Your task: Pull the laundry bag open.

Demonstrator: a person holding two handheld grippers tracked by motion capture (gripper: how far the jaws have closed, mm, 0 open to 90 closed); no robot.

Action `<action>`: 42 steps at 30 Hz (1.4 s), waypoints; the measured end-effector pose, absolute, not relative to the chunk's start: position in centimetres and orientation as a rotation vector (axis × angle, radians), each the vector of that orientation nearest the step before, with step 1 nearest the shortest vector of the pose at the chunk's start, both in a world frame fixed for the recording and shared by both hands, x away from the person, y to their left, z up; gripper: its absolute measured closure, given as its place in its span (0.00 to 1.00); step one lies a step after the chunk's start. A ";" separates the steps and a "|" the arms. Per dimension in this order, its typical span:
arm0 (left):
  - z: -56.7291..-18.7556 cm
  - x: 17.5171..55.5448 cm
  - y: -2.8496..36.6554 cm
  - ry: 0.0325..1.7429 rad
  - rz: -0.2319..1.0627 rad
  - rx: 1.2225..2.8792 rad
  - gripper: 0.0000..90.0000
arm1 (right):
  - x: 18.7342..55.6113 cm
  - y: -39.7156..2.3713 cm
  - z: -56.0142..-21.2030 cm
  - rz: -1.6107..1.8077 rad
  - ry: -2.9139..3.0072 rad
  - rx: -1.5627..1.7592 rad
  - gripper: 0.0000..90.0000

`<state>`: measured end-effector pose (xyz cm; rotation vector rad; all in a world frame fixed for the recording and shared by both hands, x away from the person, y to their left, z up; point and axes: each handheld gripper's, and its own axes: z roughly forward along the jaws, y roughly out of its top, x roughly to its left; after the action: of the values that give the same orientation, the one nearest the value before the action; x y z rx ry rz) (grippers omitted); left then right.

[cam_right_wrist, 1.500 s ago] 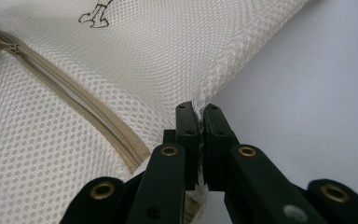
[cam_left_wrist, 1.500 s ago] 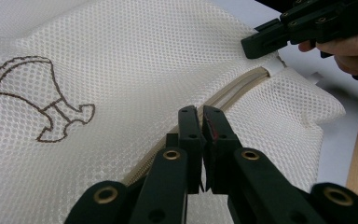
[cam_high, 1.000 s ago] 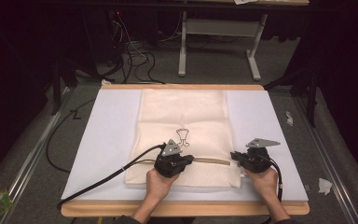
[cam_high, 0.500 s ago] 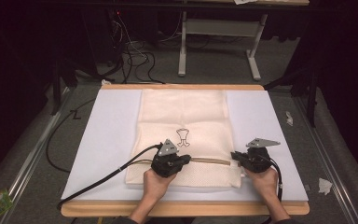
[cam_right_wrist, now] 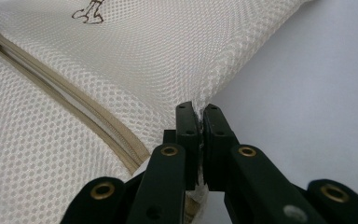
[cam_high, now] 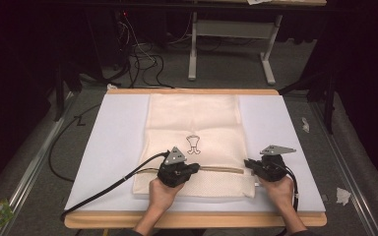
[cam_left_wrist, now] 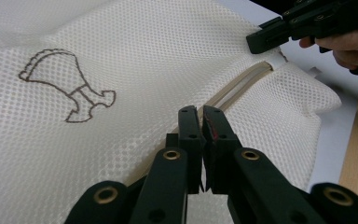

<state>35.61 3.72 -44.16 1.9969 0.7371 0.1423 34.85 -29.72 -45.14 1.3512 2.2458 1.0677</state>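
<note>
Cream mesh bag lay flat on the white mat, a small brown outline drawing printed mid-panel, its tan zipper running across near the person's edge. Left gripper was clamped at the zipper; right gripper pinched the bag's side edge.

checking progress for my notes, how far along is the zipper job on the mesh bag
Done: the bag lies flat on the table, and both tools are shut on it. In hand: the left tool pinches at the zipper, the right tool clamps the bag's edge. Left: running the zipper along; which way isn't clear.
</note>
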 end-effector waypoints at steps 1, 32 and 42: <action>-44.2 35.6 3.9 0.742 0.143 1.994 0.97 | 34.9 -29.8 -45.1 1.066 2.248 1.353 0.98; -43.6 35.6 6.8 0.767 0.140 1.956 0.97 | 34.8 -29.9 -45.3 1.060 2.239 1.362 0.98; -43.6 35.6 7.7 0.778 0.152 1.954 0.97 | 34.9 -30.0 -45.4 1.060 2.239 1.363 0.98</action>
<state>35.58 7.66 -43.56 1.9542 0.7776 0.1516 34.89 -30.02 -45.43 1.3626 2.2388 1.0602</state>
